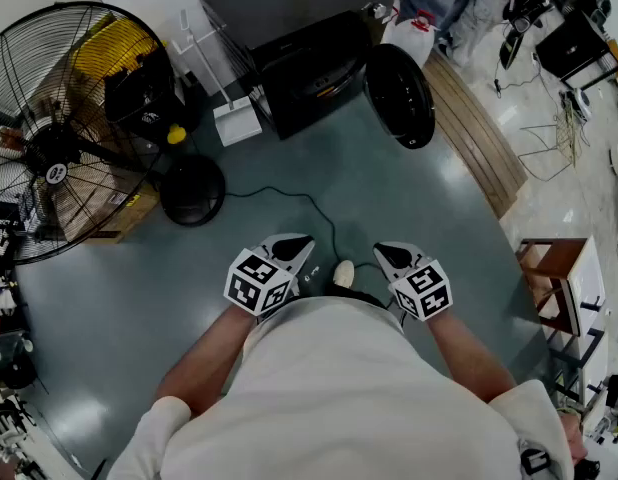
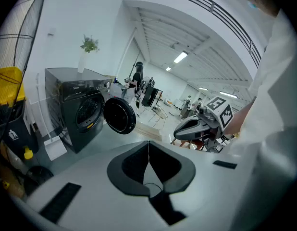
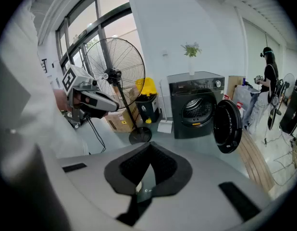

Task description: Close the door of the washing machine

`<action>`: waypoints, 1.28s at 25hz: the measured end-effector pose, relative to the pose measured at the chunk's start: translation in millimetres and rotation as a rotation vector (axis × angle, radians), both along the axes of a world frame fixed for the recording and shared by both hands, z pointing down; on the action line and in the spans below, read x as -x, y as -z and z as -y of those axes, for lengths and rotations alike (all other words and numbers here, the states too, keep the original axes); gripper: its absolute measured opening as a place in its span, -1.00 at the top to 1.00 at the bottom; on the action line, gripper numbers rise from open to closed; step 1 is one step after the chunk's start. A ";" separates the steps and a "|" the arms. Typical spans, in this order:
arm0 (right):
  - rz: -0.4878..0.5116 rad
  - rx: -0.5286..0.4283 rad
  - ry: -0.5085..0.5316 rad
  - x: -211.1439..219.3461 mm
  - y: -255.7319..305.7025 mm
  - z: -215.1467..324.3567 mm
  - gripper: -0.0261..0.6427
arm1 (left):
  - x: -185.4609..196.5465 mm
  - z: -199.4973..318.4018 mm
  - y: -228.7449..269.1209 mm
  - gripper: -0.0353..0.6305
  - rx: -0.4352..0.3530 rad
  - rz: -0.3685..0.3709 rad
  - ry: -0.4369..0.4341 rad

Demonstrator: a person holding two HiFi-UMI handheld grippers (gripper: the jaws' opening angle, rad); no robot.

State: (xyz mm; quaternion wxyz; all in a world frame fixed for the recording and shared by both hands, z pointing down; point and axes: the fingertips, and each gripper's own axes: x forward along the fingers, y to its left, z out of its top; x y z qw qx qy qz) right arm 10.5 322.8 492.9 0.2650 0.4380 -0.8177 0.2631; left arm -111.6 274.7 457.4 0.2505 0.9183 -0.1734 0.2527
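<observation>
L hand-held gripper, R hand-held gripper closed; washer door open, drum dark.

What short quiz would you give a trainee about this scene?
1. True or false: the door of the washer stands open.
2. In the head view, what stands left of the washer? A. a fan B. a ladder C. a bicycle
3. Are the jaws of the left gripper and the right gripper apart or together, and what do they hold?

Key: 1. True. 2. A. 3. Together, holding nothing.
</observation>
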 end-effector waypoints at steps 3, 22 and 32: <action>0.004 0.004 0.000 -17.0 -2.8 -4.9 0.90 | -24.3 -1.3 1.1 0.84 -0.009 0.008 -0.014; 0.074 -0.030 -0.083 -93.4 -20.6 4.9 0.78 | -96.5 7.4 -6.7 0.83 -0.058 0.078 -0.029; 0.000 -0.007 -0.218 -119.6 -23.1 83.6 0.70 | -127.7 97.6 -11.9 0.83 -0.040 0.012 -0.213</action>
